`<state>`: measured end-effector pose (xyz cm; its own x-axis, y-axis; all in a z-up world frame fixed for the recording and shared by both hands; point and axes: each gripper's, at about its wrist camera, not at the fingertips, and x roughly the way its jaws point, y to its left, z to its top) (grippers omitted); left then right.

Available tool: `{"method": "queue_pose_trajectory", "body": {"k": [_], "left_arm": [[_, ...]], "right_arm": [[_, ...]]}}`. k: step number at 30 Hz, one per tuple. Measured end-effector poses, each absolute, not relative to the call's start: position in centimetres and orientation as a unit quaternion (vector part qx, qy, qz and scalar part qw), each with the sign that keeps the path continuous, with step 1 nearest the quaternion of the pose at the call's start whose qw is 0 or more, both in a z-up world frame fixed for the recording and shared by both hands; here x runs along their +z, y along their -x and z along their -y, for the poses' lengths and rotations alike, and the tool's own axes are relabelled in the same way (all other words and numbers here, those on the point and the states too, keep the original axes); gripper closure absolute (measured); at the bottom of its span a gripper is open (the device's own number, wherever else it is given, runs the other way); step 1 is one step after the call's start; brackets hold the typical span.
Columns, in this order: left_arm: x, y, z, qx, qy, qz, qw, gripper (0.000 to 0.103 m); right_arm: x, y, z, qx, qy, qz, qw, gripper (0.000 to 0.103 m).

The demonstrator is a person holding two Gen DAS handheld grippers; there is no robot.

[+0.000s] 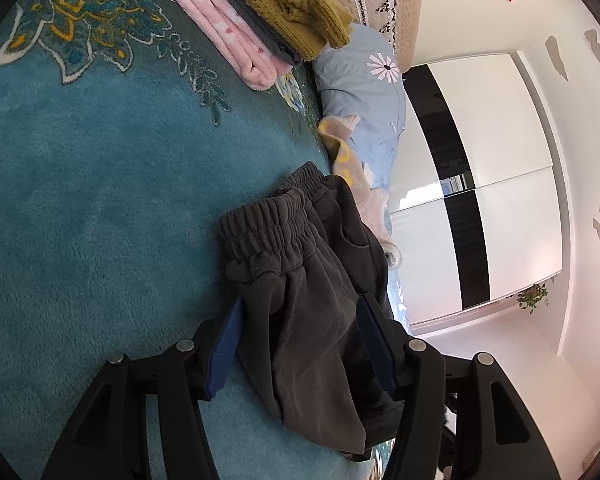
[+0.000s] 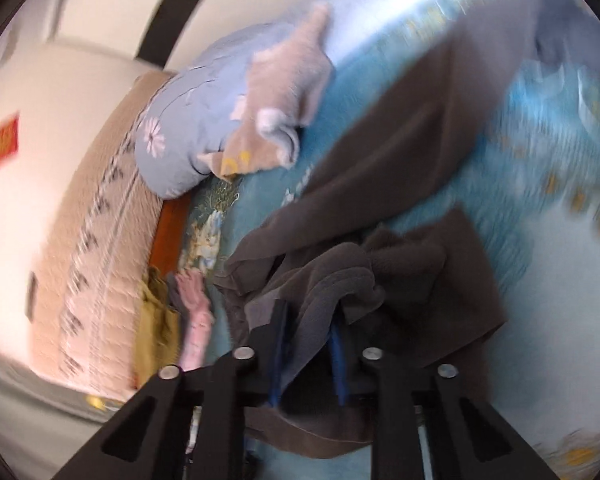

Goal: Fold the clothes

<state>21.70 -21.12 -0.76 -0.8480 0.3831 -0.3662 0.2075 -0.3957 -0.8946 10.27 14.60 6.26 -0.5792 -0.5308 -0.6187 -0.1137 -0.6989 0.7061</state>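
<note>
The right claw point(image 2: 306, 326) is clamped on a bunched fold of the dark grey sweatpants point(image 2: 380, 168), fabric wadded between its blue pads. That grab looks thick and uneven, so I'd guess a layer could slip out mid-fold. The left claw point(image 1: 300, 320) has its jaws straddling the waistband end point(image 1: 268, 224); cloth fills the gap, but I can't tell if it's pinching. The pants sprawl across the teal blanket point(image 1: 80, 200) near the bed's pillow-side edge, well clear of the folded stack point(image 1: 260, 12). If the left side isn't gripping, the waistband could drag and skew.
</note>
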Motion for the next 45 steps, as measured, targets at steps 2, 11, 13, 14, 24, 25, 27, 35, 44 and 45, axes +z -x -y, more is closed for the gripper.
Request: {"method": "queue_pose_trajectory", "body": {"k": [2, 11, 13, 14, 24, 25, 27, 35, 44, 45], "left_arm": [[-0.8, -21.7, 21.2, 0.790, 0.270, 0.548, 0.056, 0.044], [-0.8, -21.9, 21.1, 0.789, 0.269, 0.550, 0.057, 0.044], [-0.9, -21.9, 21.1, 0.787, 0.269, 0.551, 0.059, 0.044], [-1.0, -21.9, 21.2, 0.786, 0.270, 0.553, 0.061, 0.044], [-0.6, -20.8, 21.1, 0.787, 0.291, 0.542, 0.049, 0.045], [-0.5, -20.6, 21.1, 0.790, 0.298, 0.534, 0.043, 0.046], [-0.2, -20.1, 21.1, 0.792, 0.318, 0.520, 0.027, 0.072], [4.6, -18.9, 22.7, 0.836, 0.323, 0.443, 0.019, 0.092], [7.6, -20.8, 31.0, 0.848, 0.299, 0.436, -0.038, 0.103], [7.1, -20.8, 31.2, 0.842, 0.311, 0.440, -0.038, 0.103]], "right_arm": [[8.3, -10.5, -16.0, -0.831, -0.419, 0.340, 0.132, 0.087], [14.0, -15.2, -31.2, -0.890, -0.322, 0.324, -0.001, 0.087], [13.8, -16.4, -34.3, -0.894, -0.307, 0.323, -0.045, 0.087], [13.3, -17.0, -35.9, -0.894, -0.305, 0.322, -0.066, 0.087], [0.5, -23.1, -46.6, -0.820, -0.338, 0.442, -0.131, 0.091], [0.1, -23.2, -46.9, -0.819, -0.337, 0.447, -0.128, 0.091], [-0.6, -23.4, -47.3, -0.816, -0.335, 0.454, -0.123, 0.091], [1.5, -24.2, -46.6, -0.828, -0.341, 0.431, -0.111, 0.093], [1.5, -27.4, -44.7, -0.839, -0.366, 0.388, -0.105, 0.094], [0.9, -27.5, -44.9, -0.835, -0.369, 0.394, -0.109, 0.094]]}}
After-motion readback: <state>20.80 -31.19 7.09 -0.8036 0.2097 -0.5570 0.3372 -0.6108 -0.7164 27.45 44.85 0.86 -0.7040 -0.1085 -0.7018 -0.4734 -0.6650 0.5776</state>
